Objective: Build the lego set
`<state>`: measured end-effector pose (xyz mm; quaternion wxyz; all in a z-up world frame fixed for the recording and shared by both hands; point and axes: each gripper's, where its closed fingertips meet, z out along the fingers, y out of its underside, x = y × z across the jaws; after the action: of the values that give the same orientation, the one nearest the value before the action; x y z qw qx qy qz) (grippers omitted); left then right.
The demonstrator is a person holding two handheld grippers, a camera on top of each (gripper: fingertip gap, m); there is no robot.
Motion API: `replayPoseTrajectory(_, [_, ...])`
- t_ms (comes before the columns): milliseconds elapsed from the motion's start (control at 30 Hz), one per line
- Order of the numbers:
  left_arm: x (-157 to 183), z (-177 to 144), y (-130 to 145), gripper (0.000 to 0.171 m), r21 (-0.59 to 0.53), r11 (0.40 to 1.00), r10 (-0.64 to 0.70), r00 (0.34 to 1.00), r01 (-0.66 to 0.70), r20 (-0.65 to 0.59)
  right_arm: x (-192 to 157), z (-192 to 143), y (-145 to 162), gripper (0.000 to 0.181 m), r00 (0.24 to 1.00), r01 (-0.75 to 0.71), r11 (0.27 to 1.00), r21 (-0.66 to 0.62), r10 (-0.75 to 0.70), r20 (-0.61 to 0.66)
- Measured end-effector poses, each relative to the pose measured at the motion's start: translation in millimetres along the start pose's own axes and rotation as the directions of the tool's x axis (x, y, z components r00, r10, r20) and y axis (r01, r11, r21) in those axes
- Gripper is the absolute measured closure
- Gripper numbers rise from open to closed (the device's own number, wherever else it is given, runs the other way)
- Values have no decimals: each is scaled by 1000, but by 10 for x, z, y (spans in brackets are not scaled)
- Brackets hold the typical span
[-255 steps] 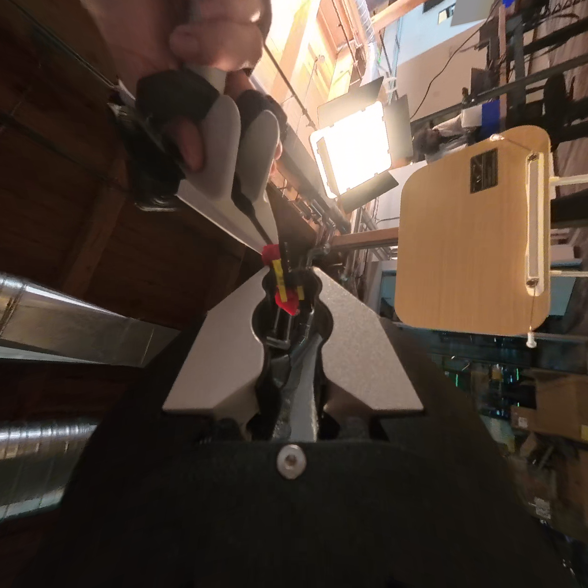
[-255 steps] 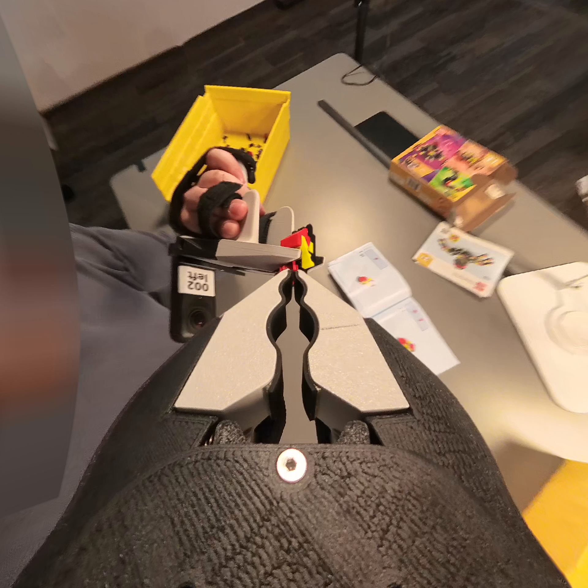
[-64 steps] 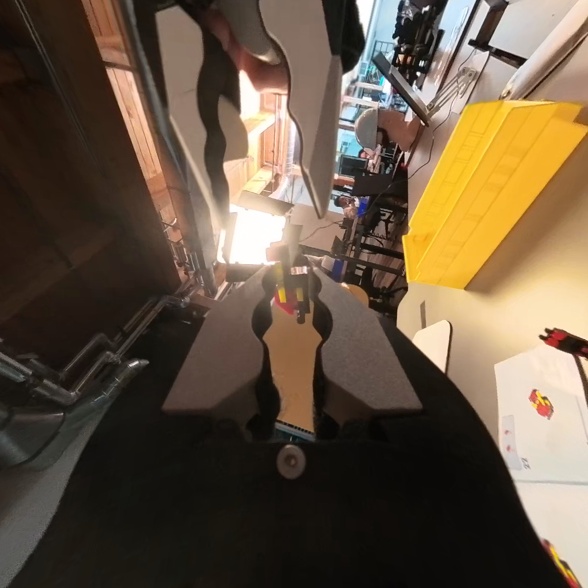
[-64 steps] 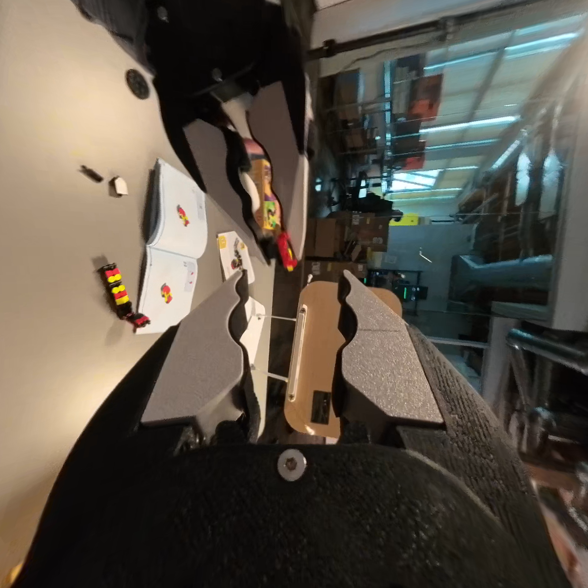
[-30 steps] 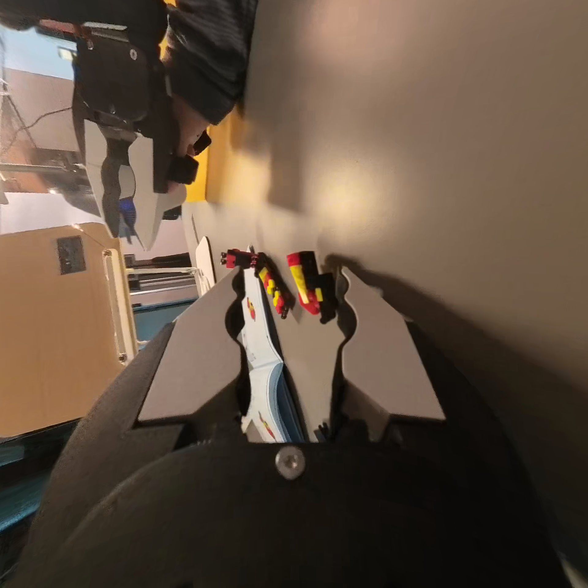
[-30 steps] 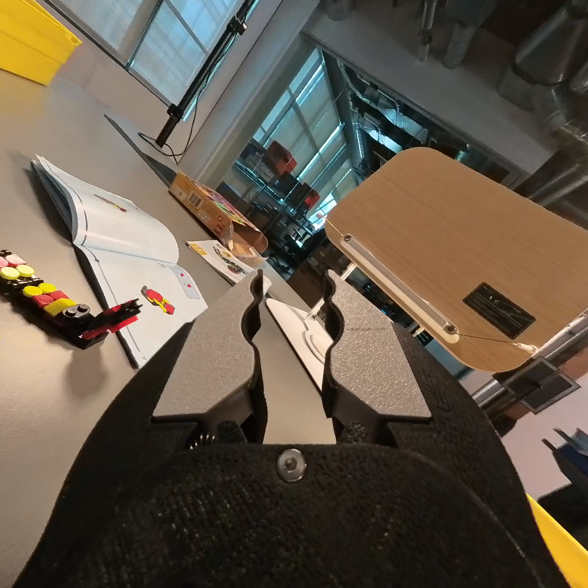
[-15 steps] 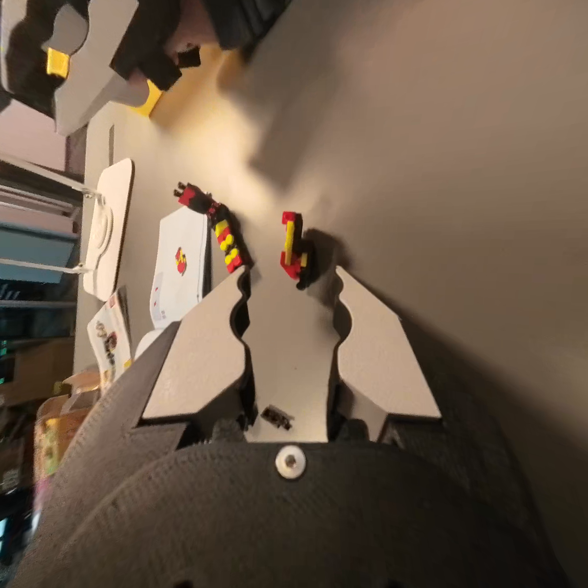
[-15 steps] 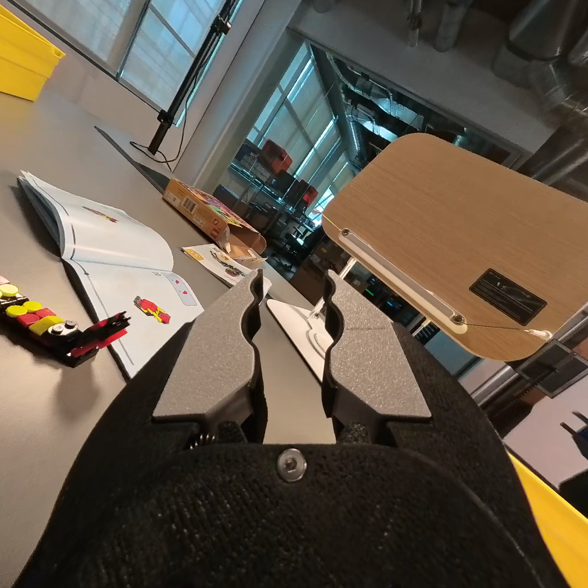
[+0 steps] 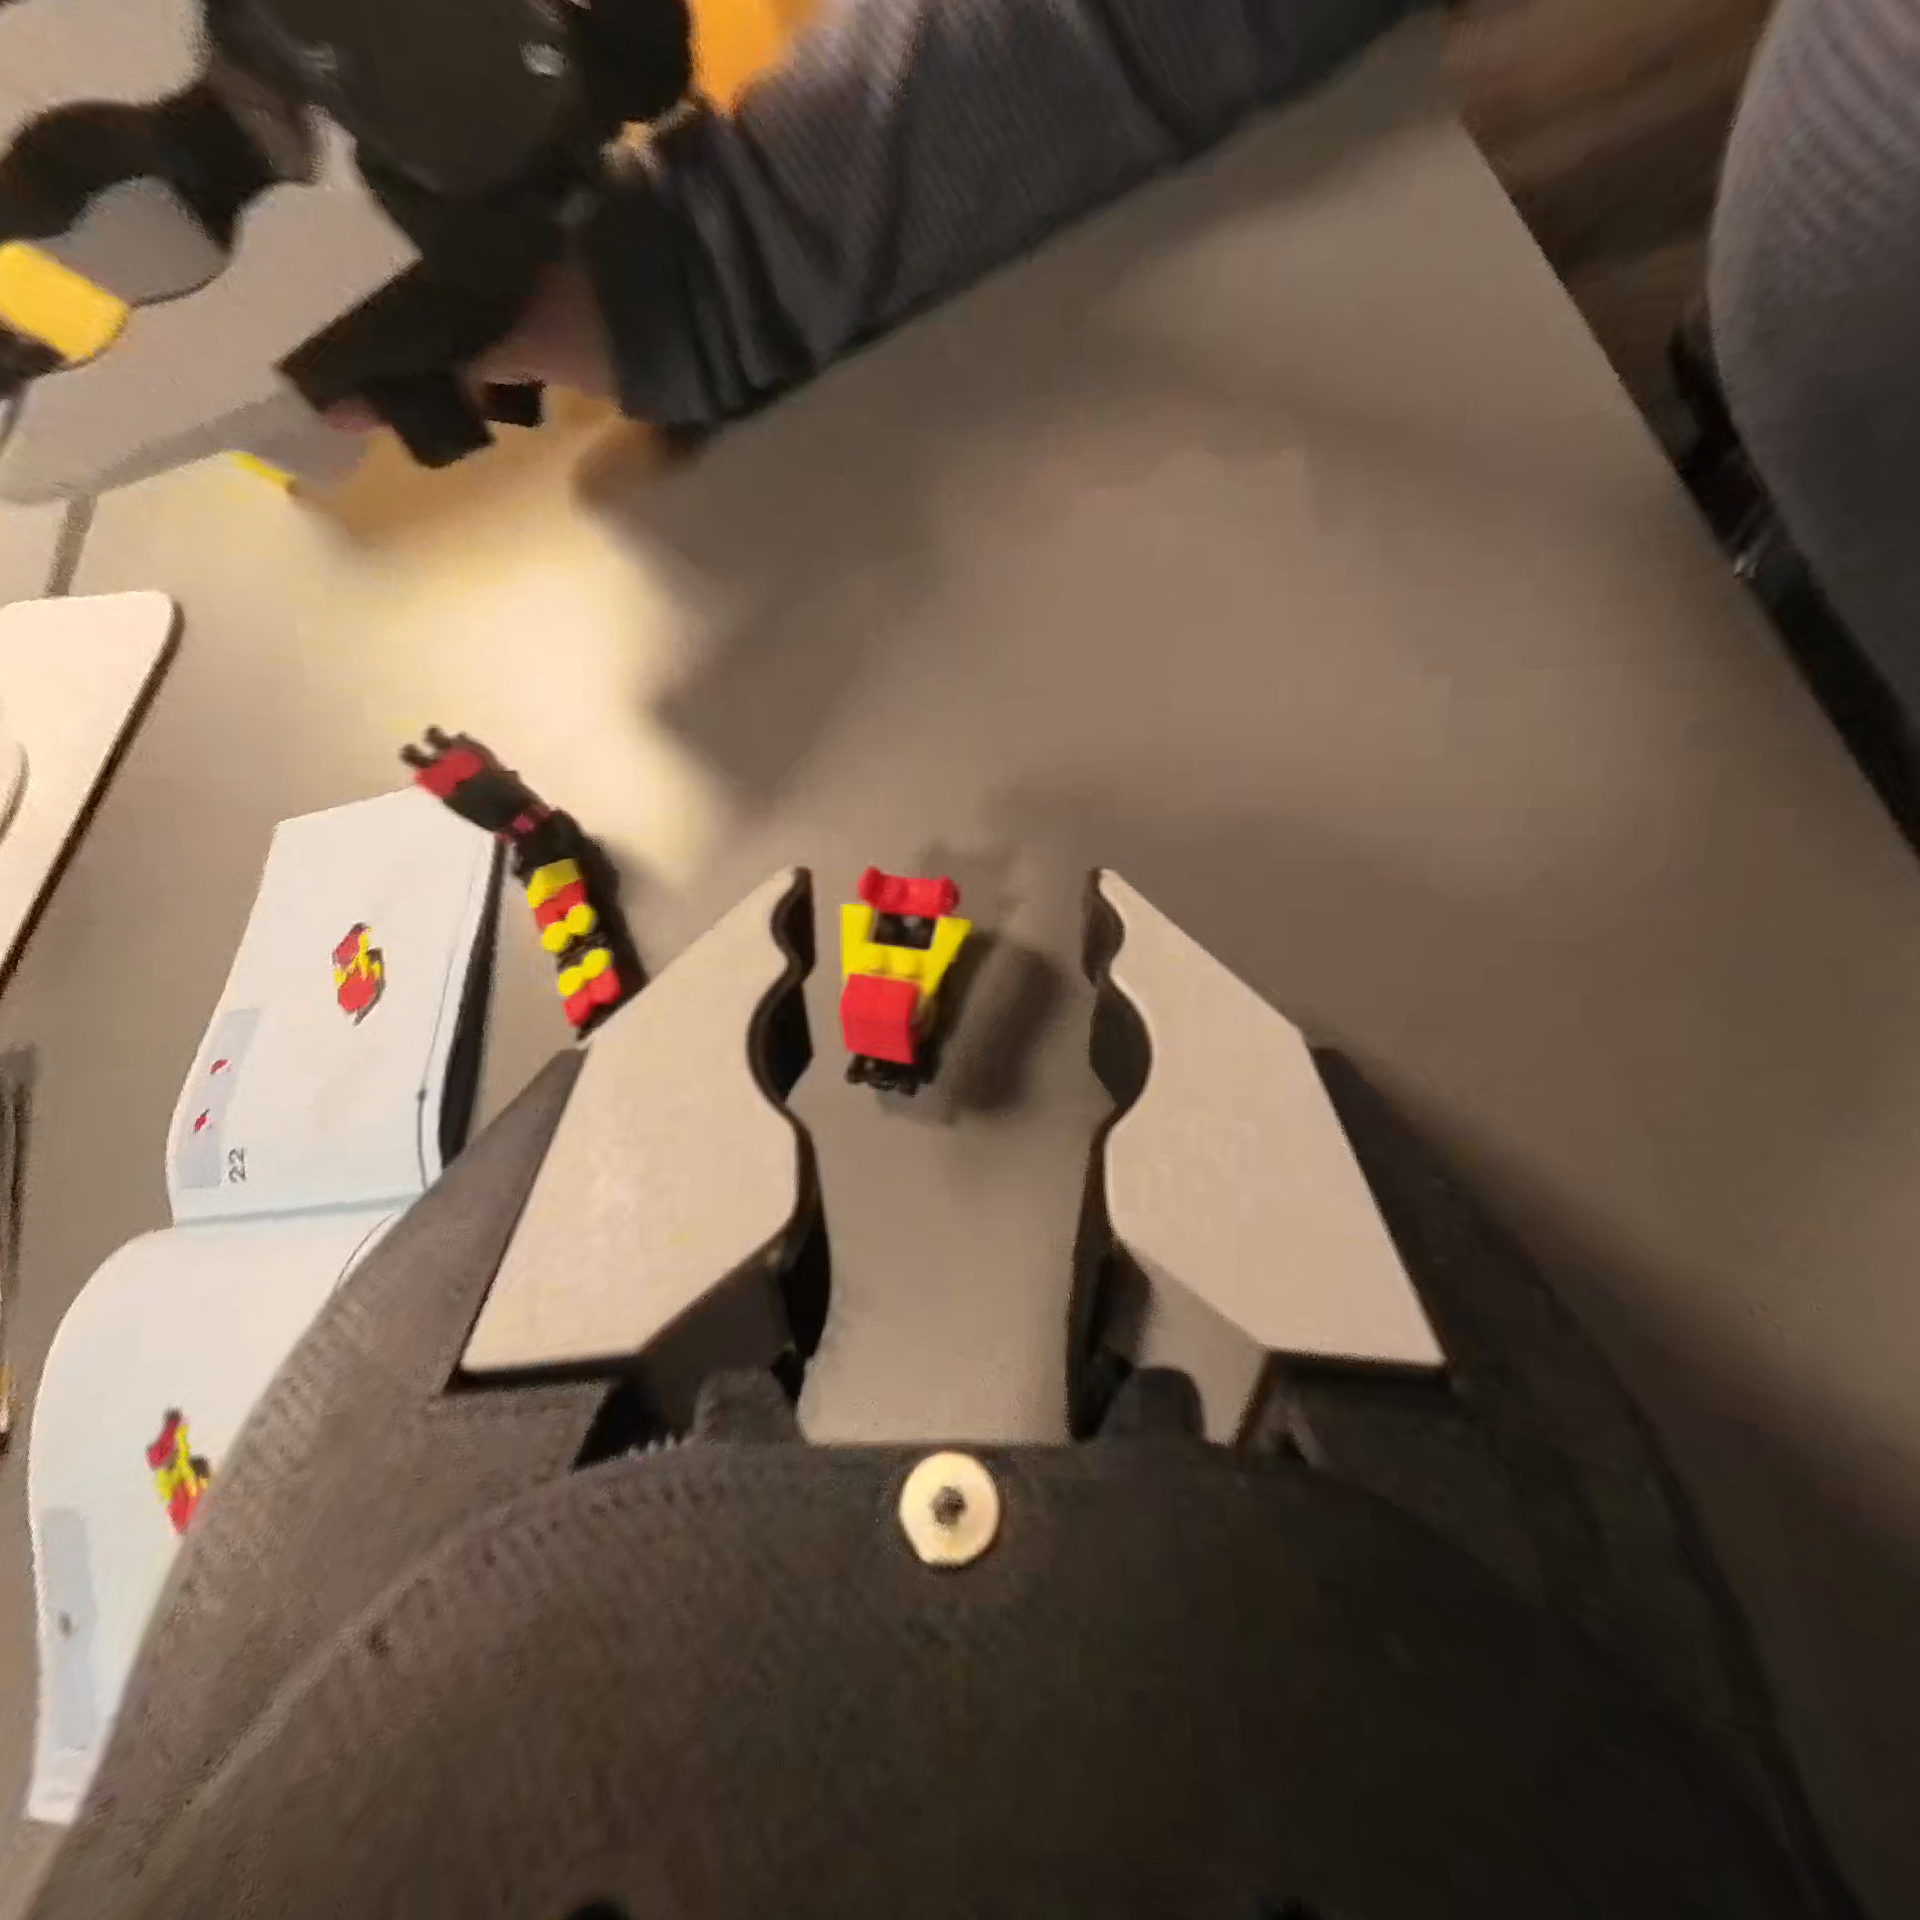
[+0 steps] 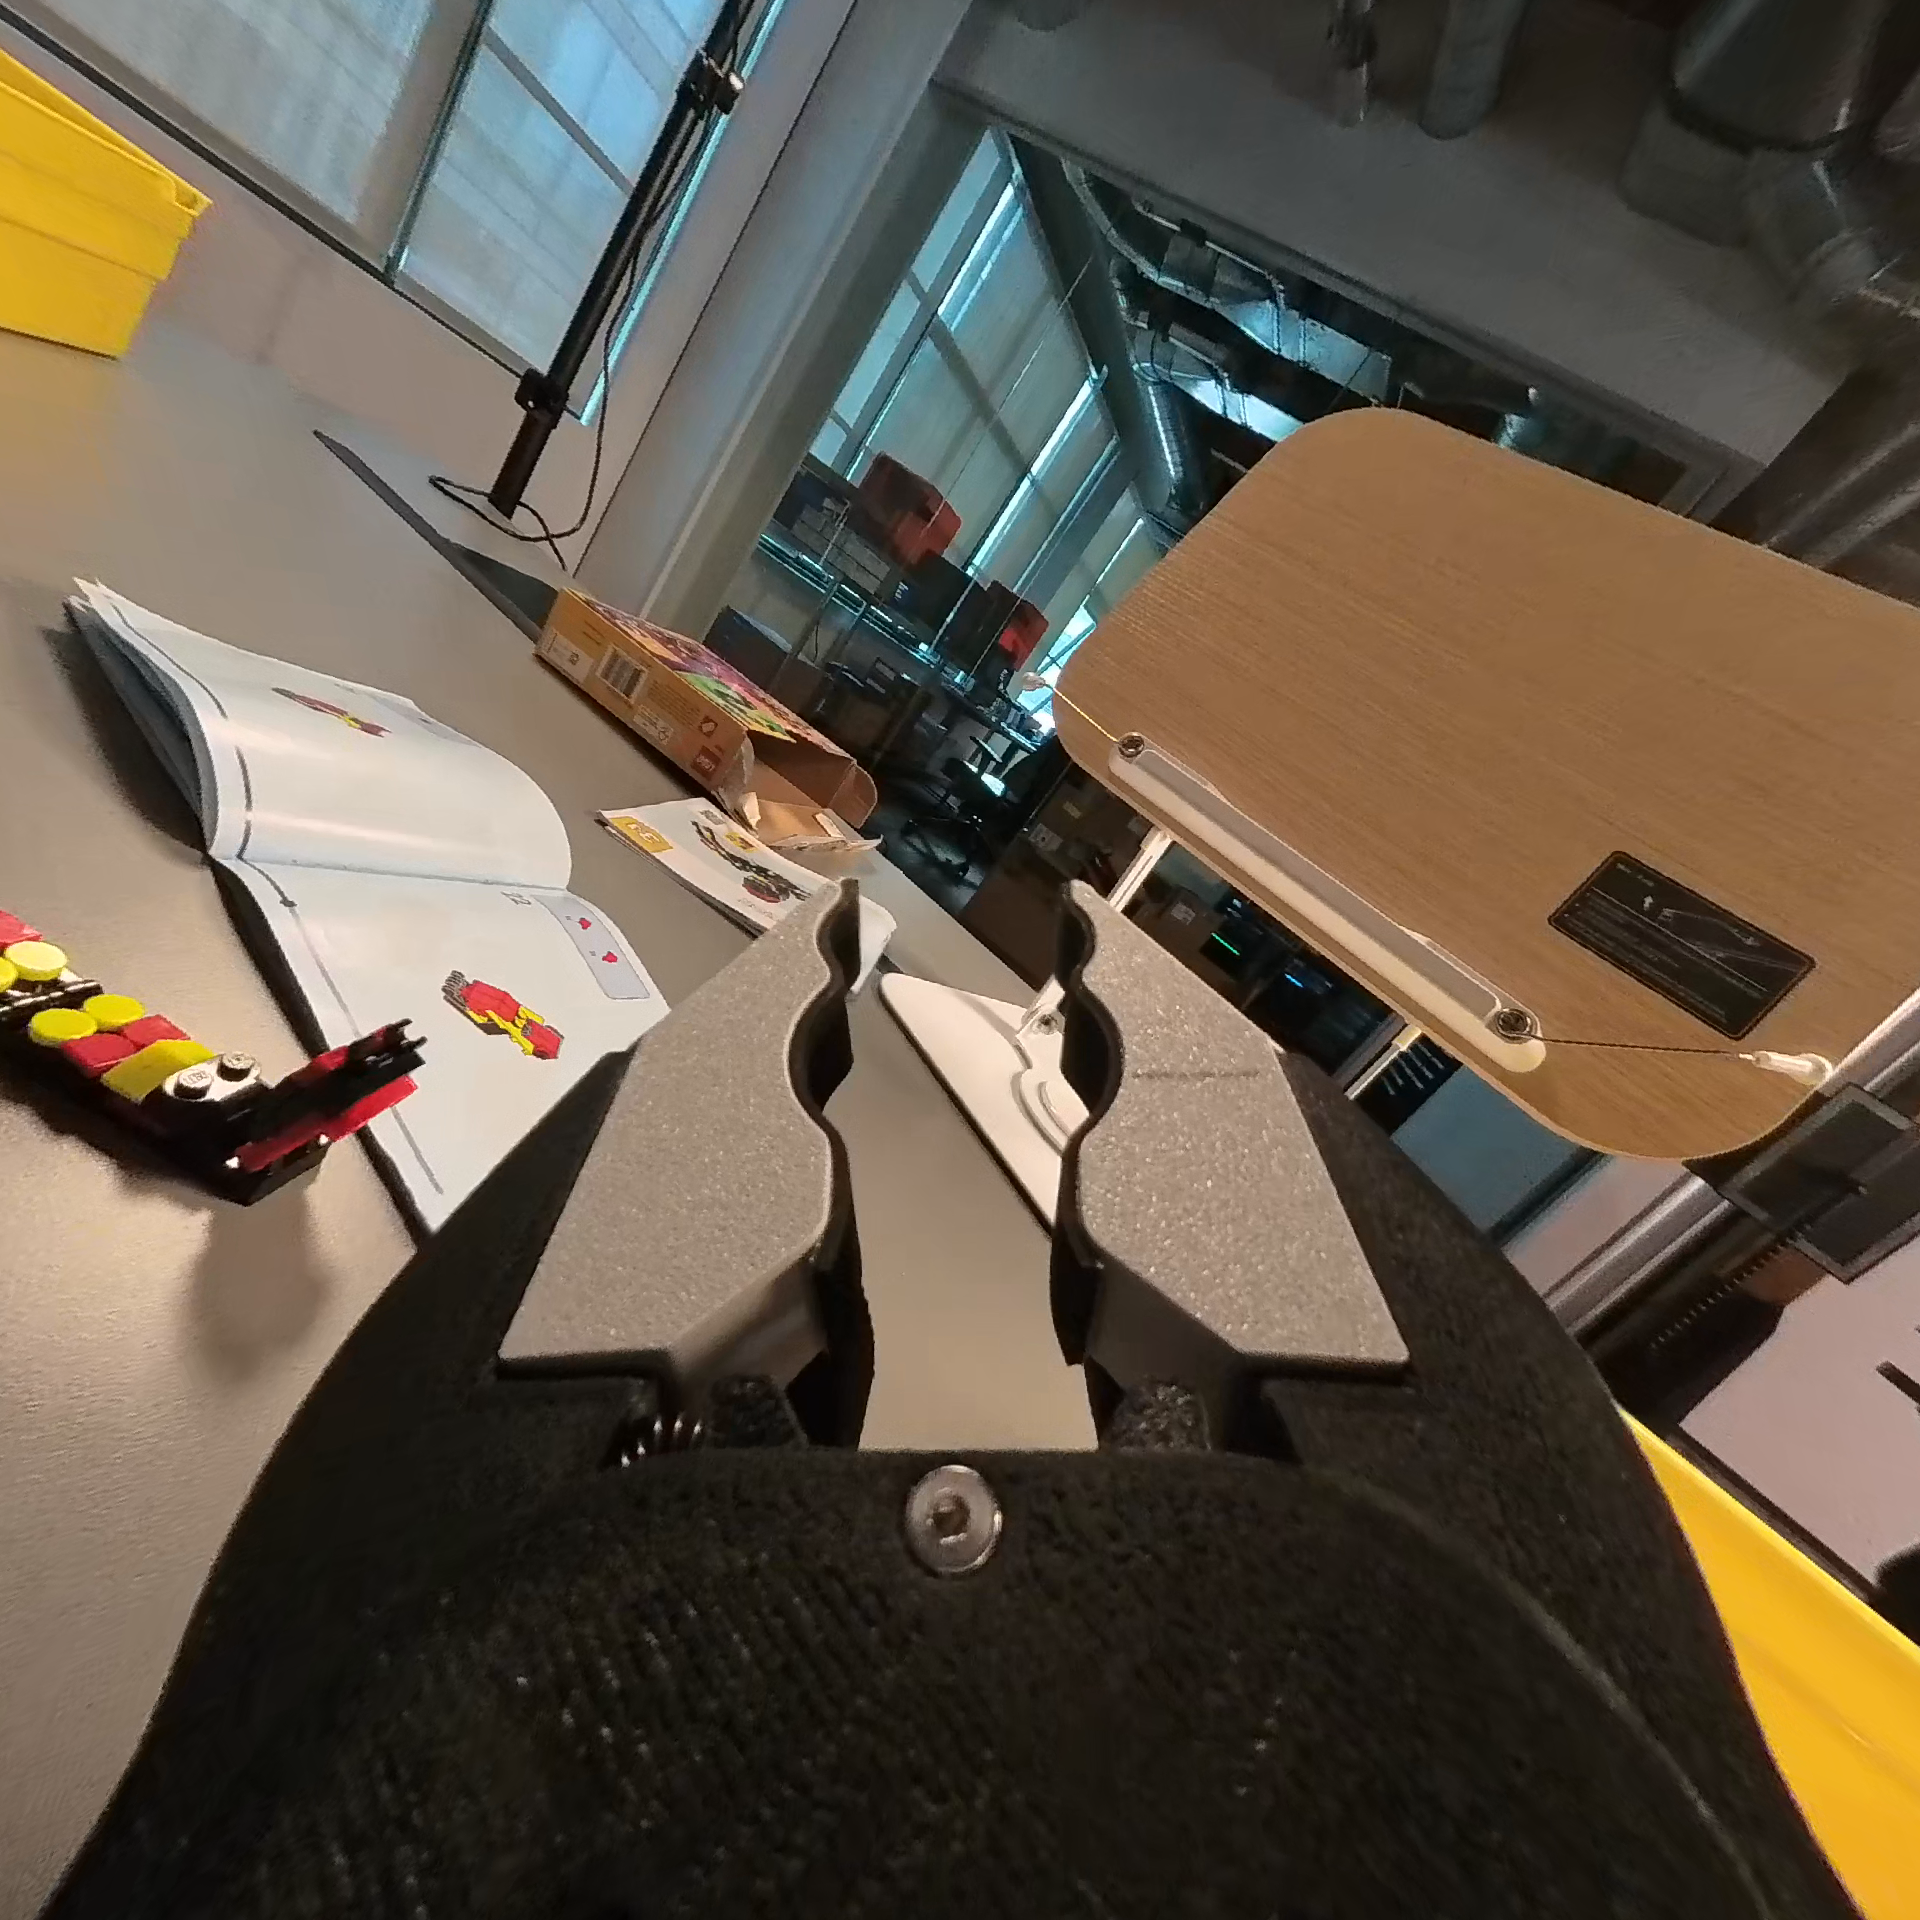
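A small red, yellow and black lego build (image 9: 896,982) lies on the grey table (image 9: 1299,727), between the fingers of my open left gripper (image 9: 945,883) and apart from both. A long black strip with red and yellow pieces (image 9: 545,904) lies to its left beside the open instruction booklet (image 9: 322,1018); the strip also shows in the right wrist view (image 10: 177,1081). My right gripper (image 10: 956,899) is open and empty, low over the table and pointing past the booklet (image 10: 395,831). It also shows blurred at the top left of the left wrist view (image 9: 208,343).
A yellow bin (image 10: 73,249) stands at the far left. An opened lego box (image 10: 686,717) and a leaflet (image 10: 727,862) lie beyond the booklet. A white stand base (image 10: 987,1049) carries a wooden board (image 10: 1455,748). A person's grey sleeve (image 9: 935,177) crosses the table.
My left gripper opened and let go of the small build, which now lies on the table; the view has swung down onto it. My right gripper let go earlier and moved away low over the table.
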<state>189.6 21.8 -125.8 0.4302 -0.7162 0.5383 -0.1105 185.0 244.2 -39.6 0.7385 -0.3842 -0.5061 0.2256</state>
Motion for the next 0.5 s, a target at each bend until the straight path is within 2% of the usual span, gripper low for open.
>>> replayPoseTrajectory(100, [-104,1,94,116,-8,998,-60,998,60,-14,-6,1,3,146,1000,-2,1000,-2,2,4])
replayPoseTrajectory(200, [-118,93,206,117,-64,993,-110,989,104,-101,-11,3,12,146,1000,-8,1000,-4,8,10])
replayPoseTrajectory(300, [-19,181,263,122,-119,980,-183,961,160,-210,-2,-6,17,146,1000,-20,1000,-3,20,12])
replayPoseTrajectory(367, [19,209,287,132,-140,972,-217,949,188,-230,9,-14,21,146,1000,-29,1000,-3,29,11])
replayPoseTrajectory(400, [4,203,296,145,-143,967,-236,948,209,-212,14,-17,22,146,999,-33,999,-2,33,9])
replayPoseTrajectory(500, [-124,132,404,146,-171,942,-301,953,289,-47,34,-26,20,146,999,-40,999,0,40,2])
